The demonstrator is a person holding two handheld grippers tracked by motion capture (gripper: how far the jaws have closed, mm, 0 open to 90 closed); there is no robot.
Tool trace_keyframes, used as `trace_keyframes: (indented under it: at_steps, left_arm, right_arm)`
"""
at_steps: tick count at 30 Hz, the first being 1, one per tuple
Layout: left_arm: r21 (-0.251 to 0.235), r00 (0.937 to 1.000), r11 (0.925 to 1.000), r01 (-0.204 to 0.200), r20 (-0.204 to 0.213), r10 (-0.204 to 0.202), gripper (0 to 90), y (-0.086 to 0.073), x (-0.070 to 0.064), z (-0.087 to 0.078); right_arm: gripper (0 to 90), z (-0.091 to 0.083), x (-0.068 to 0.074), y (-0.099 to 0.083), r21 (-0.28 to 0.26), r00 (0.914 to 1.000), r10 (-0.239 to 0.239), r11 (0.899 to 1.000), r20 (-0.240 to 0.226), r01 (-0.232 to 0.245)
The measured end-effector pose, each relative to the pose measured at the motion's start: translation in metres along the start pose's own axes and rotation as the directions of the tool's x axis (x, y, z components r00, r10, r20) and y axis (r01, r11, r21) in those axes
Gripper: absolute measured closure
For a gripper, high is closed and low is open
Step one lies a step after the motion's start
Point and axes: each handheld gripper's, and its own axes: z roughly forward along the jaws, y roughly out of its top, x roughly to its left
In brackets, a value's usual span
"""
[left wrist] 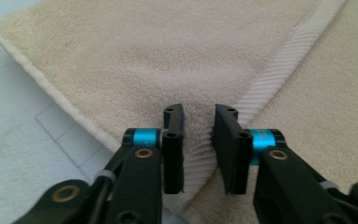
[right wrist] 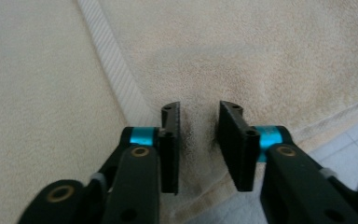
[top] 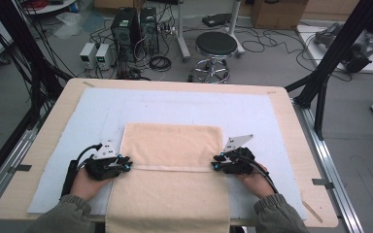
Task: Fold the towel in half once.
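Note:
A beige towel [top: 172, 145] lies on the white mat [top: 97, 114], its far half folded back toward me, with the lower layer hanging over the table's front edge. My left gripper [top: 126, 164] sits at the left end of the folded layer's near hem. My right gripper [top: 216, 166] sits at the right end of that hem. In the left gripper view, the left gripper [left wrist: 199, 116] stands open with the jaws a little apart over the towel [left wrist: 168, 56] beside its ribbed hem band [left wrist: 279, 65]. The right gripper [right wrist: 199, 114] stands open the same way by the hem band [right wrist: 107, 56].
The mat covers most of the wooden table [top: 296, 126]. Beyond the far edge stand a black stool [top: 216, 46], computer towers [top: 128, 29] and loose cables on the floor. A black frame post [top: 335, 53] rises at the right.

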Motion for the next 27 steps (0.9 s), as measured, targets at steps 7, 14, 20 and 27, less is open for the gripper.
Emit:
trace_keyframes:
  at_steps: [7,14,20,27]
  left_arm:
    - [-0.017,0.9999,0.9997,0.015,0.004,-0.015,84.0,0.003,0.001,-0.004]
    - [-0.082,0.9998,0.9965,0.019,-0.003,-0.019,84.3,0.013,-0.001,-0.020]
    - [-0.102,0.9999,0.9947,-0.011,0.008,0.012,84.3,0.012,-0.017,-0.043]
    - [-0.089,0.9956,0.9937,-0.068,0.058,0.073,84.3,-0.013,-0.069,-0.085]
  right_arm:
    - [84.4,-0.003,-0.002,0.002,-0.009,0.9998,-0.006,1.000,-0.018,0.006]
    - [84.8,-0.018,0.000,0.008,-0.056,0.9996,-0.013,0.998,-0.026,0.011]
    - [84.8,-0.040,0.015,0.012,-0.088,0.9986,-0.033,0.996,-0.041,0.029]
    - [85.4,-0.068,0.064,0.003,-0.090,0.9905,-0.082,0.993,-0.111,0.072]
